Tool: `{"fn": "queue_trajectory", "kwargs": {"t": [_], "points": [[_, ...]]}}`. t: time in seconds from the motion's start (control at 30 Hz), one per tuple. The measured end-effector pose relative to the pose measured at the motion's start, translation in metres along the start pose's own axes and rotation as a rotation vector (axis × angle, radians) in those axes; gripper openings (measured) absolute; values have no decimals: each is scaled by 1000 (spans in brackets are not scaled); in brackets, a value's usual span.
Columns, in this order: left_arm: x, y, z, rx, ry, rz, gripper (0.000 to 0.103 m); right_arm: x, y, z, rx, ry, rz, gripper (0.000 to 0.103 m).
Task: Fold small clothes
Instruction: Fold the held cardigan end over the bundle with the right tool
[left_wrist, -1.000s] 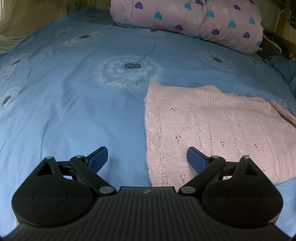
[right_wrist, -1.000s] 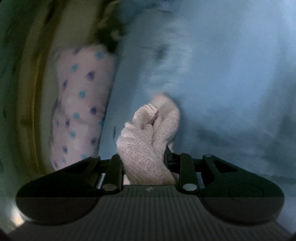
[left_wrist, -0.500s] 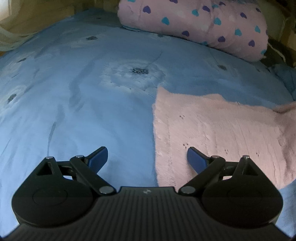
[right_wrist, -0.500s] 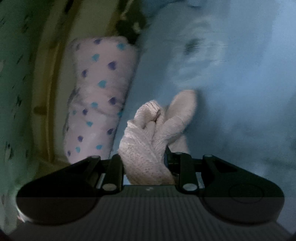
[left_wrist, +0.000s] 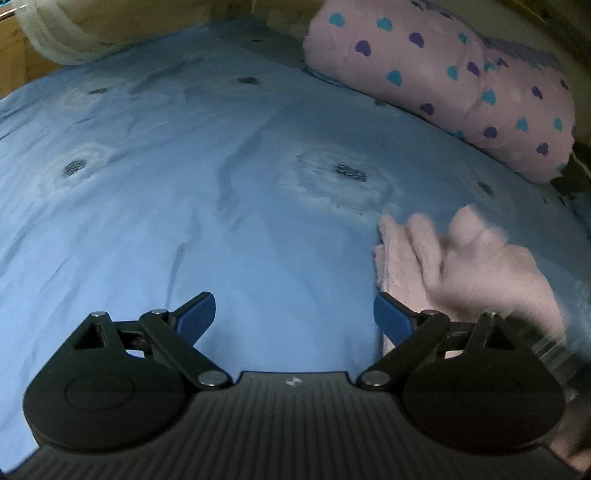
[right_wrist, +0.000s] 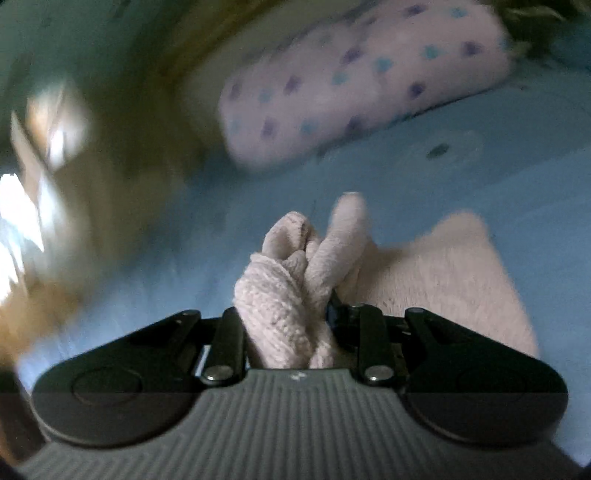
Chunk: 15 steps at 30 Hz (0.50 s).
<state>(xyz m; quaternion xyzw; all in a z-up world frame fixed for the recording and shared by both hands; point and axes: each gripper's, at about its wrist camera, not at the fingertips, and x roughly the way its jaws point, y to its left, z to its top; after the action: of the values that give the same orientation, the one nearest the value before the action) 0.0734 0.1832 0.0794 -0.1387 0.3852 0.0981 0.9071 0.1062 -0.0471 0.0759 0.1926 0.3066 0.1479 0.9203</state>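
Observation:
A small pink knitted garment lies on the blue bedspread. My right gripper is shut on a bunched fold of it, which sticks up between the jaws, blurred by motion. In the left wrist view the lifted, bunched garment shows at the right, just beyond the right blue finger, with part of the right gripper's body behind it. My left gripper stands open over bare bedspread, nothing between its fingers.
A pink pillow with purple and teal hearts lies at the head of the bed, also seen in the right wrist view. A wooden bed frame and a pale net run along the far left edge.
The right gripper has rolled and swung across with the garment fold in it, dragging the flat garment into a lifted bunch. The left gripper drifted left, away from the garment's edge.

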Motion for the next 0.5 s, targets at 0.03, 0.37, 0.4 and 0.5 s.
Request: {"fn": "queue_trajectory", "kwargs": {"t": [0.03, 0.37, 0.4, 0.5], "points": [[0, 2, 1, -2, -1, 2, 95, 10, 6, -15, -55, 36, -21, 27], [-4, 11, 2, -31, -9, -6, 95, 6, 32, -39, -260, -2, -81, 27], [-5, 12, 2, -31, -10, -4, 95, 1, 37, -37, -275, -20, -80, 27], [-4, 13, 2, -41, -8, -1, 95, -2, 54, -40, -381, -22, -93, 29]]}}
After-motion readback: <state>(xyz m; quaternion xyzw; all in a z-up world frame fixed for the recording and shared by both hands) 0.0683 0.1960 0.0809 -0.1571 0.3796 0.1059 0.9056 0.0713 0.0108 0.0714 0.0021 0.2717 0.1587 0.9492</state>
